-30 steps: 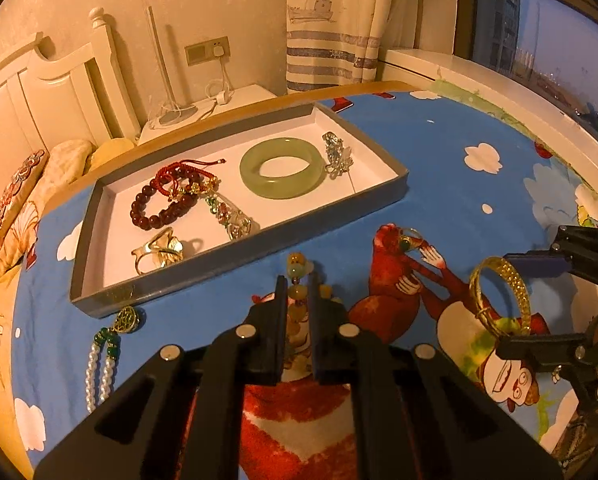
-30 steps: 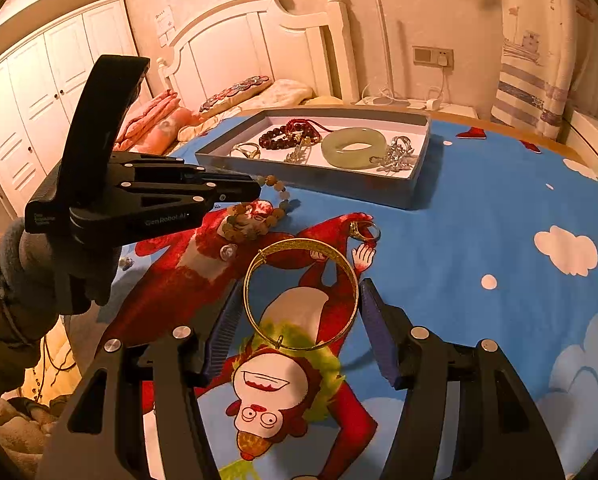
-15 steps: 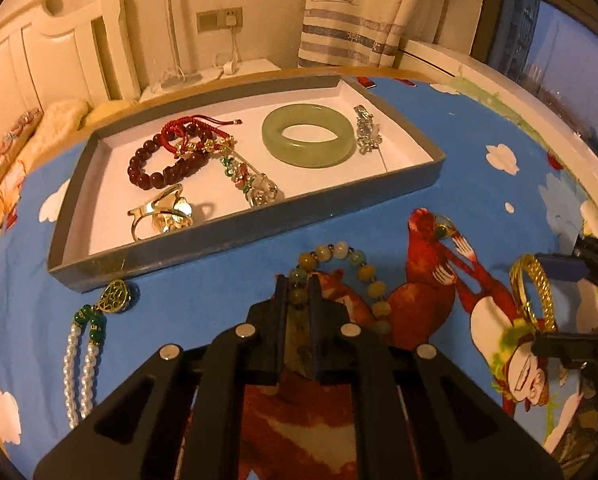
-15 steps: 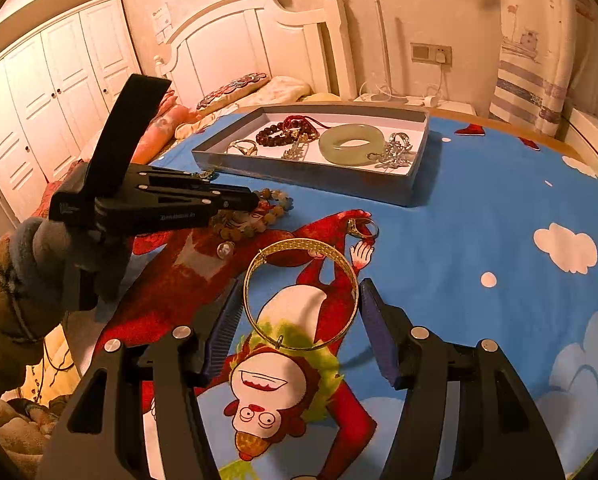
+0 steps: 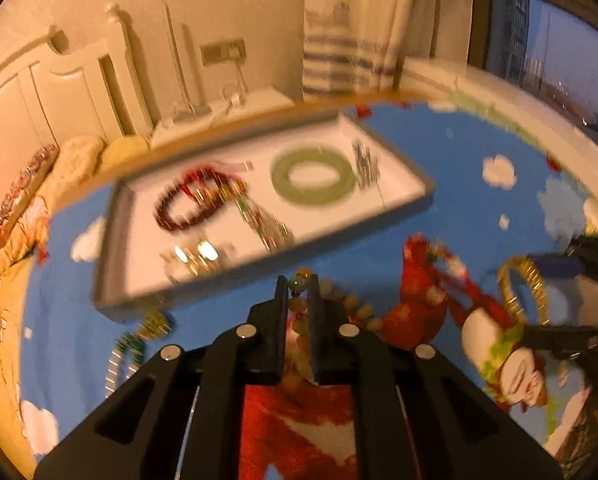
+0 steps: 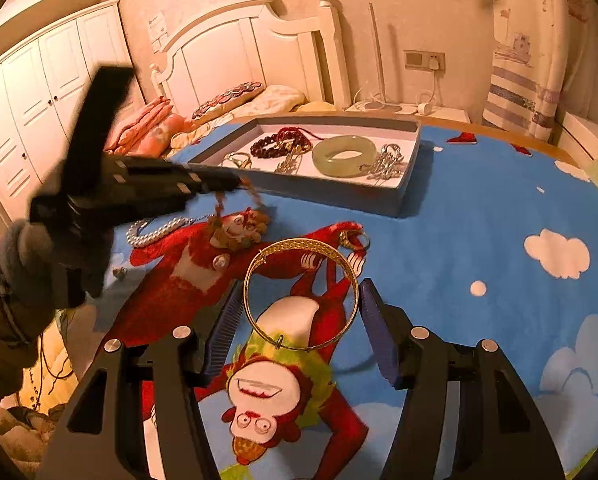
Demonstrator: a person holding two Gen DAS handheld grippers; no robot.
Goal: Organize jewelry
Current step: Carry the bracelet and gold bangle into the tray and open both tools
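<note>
Several pieces already sit in the tray (image 6: pixel 409 196); my left gripper (image 5: pixel 297 286) pinches the bead bracelet (image 5: pixel 299 305) just off its near edge, right gripper (image 6: pixel 299 316) gapes around the gold bangle (image 6: pixel 301 294) (pearl strand (image 6: pixel 155 231) also left).

Both grippers matte black plastic with round silver screws along the arms; right gripper (image 6: pixel 299 312) has ribbed blue pads on its fingers (image 6: pixel 375 328); left gripper (image 5: pixel 297 292) plain black; holder's hand (image 6: pixel 31 264) in grey glove, olive-brown sleeve.
</note>
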